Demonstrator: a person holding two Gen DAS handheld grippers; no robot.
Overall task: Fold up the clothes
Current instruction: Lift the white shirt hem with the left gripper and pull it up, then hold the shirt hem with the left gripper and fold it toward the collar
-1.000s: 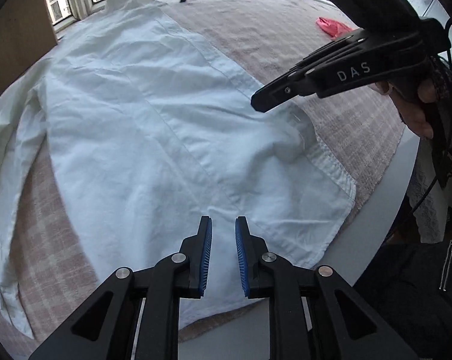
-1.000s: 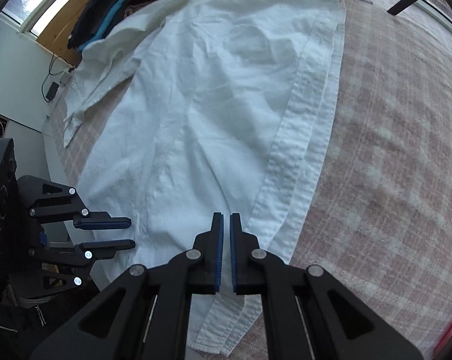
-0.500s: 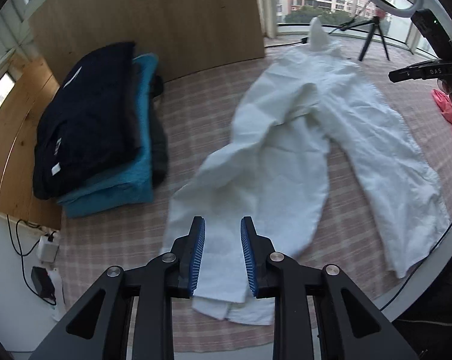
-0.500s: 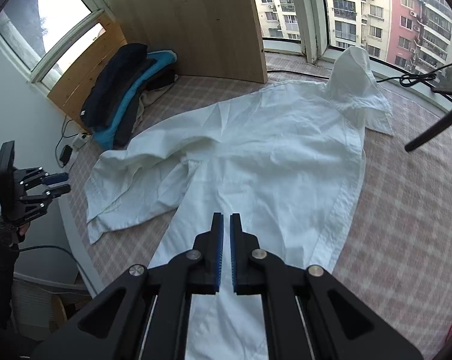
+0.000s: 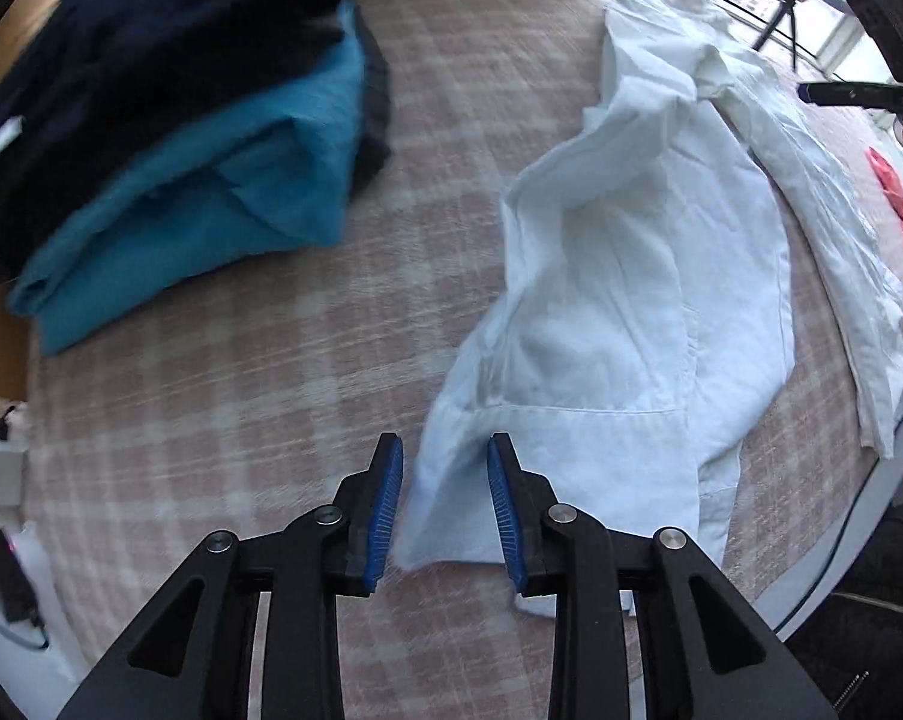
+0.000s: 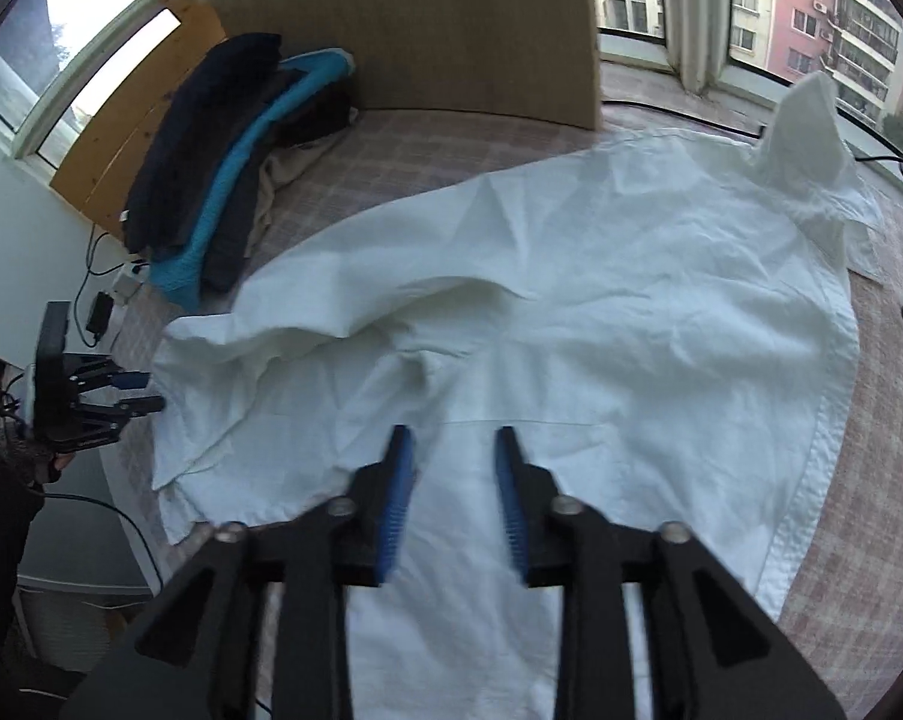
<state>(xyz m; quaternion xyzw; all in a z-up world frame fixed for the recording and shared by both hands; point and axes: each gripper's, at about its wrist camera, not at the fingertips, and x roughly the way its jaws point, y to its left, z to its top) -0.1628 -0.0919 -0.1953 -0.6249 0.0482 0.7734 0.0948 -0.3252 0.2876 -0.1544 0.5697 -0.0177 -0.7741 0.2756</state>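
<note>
A white long-sleeved shirt [image 6: 601,312] lies spread on the pink checked cloth, its near sleeve [image 5: 571,324] crumpled toward the table's edge. My left gripper [image 5: 445,480] is open, its blue pads on either side of the sleeve's cuff end, just above it. My right gripper [image 6: 454,468] is open and empty above the shirt's lower body. In the right wrist view the left gripper [image 6: 133,390] shows at far left beside the sleeve end. The right gripper's tip [image 5: 841,93] shows at far right in the left wrist view.
A stack of dark blue, teal and black folded clothes [image 5: 169,120] sits at the back left, also seen in the right wrist view [image 6: 229,156]. A red cloth [image 5: 901,204] lies at far right. A wooden board [image 6: 391,24] stands behind. Chargers and cables [image 6: 100,300] lie past the table's edge.
My left gripper has come down close to the sleeve's cuff end. My right gripper has opened and dropped lower over the shirt's body.
</note>
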